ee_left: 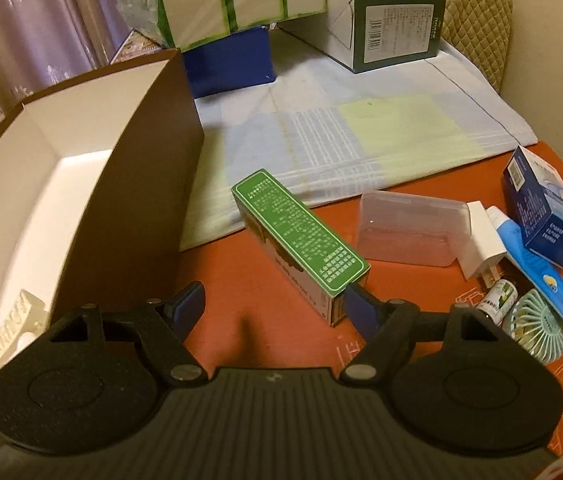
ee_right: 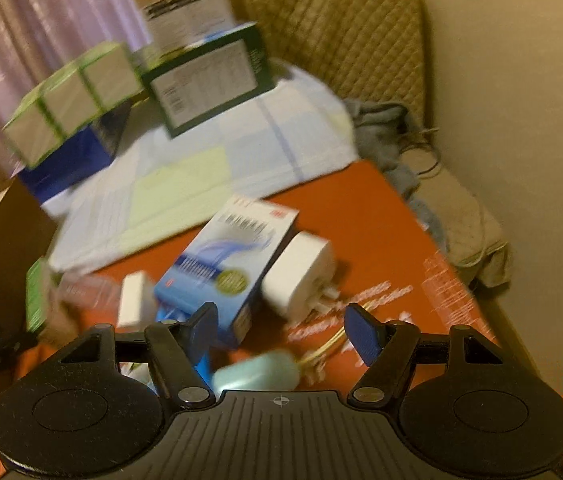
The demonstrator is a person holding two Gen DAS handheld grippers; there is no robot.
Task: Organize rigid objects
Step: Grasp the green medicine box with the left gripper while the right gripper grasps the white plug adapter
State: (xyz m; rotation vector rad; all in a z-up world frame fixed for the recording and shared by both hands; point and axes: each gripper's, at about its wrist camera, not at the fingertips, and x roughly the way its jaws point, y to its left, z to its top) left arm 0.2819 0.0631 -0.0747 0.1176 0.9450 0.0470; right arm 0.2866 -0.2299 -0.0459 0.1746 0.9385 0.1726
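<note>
My left gripper (ee_left: 275,308) is open above the red tabletop (ee_left: 249,280), with nothing between its fingers. A long green carton (ee_left: 301,236) lies just ahead, its near end beside the right fingertip (ee_left: 361,312). To the left stands a brown box with a white inside (ee_left: 41,200), holding a white ribbed piece (ee_left: 13,332). The right wrist view is blurred. My right gripper (ee_right: 283,330) is open over a mint-coloured object (ee_right: 257,372). A blue and white carton (ee_right: 233,268) lies just beyond its left fingertip (ee_right: 205,324), next to a white plug adapter (ee_right: 301,276).
A clear plastic case (ee_left: 409,228), a white charger (ee_left: 481,244), a blue carton (ee_left: 541,216), a small bottle (ee_left: 497,300), a blue tube (ee_left: 537,276) and a mint hand fan (ee_left: 537,324) crowd the right side. Stacked boxes (ee_left: 385,28) sit on a checked cloth (ee_left: 361,136) at the back.
</note>
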